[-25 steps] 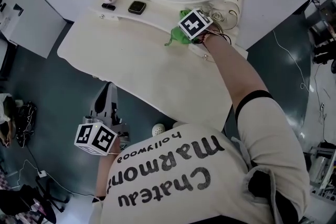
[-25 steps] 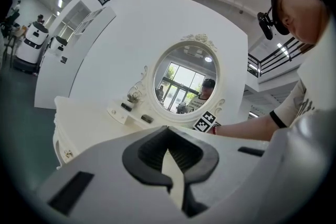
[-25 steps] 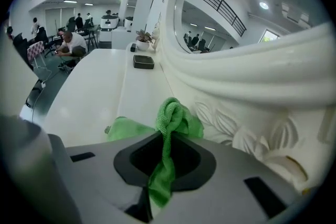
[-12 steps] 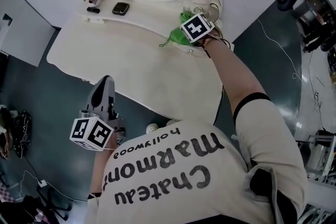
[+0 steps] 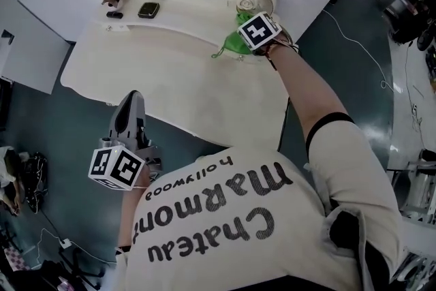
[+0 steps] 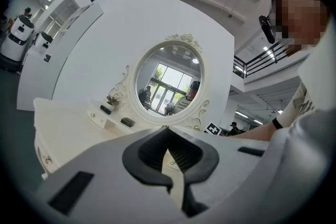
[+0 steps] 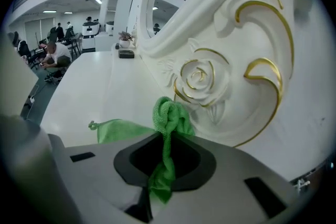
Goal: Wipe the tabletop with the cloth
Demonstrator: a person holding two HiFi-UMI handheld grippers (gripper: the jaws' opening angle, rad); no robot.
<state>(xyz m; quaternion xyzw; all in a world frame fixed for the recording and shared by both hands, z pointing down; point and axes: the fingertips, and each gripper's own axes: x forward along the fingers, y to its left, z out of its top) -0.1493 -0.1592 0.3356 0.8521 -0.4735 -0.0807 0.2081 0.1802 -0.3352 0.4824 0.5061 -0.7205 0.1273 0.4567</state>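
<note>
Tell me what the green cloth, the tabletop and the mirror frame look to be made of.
Green cloth: soft, matte fabric, possibly microfibre; a looped weave shows and it bunches limply.
Tabletop: smooth cream painted or lacquered surface, probably wood; no grain visible.
Mirror frame: carved or moulded, glossy white with gilt lines on rose and scrolls; wood or resin, unclear.

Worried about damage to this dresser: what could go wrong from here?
The right gripper, shut on the green cloth, sits close to the mirror frame's gilded rose; a hard stroke could knock it. The cloth is bunched, so the jaws might scrape the tabletop.
</note>
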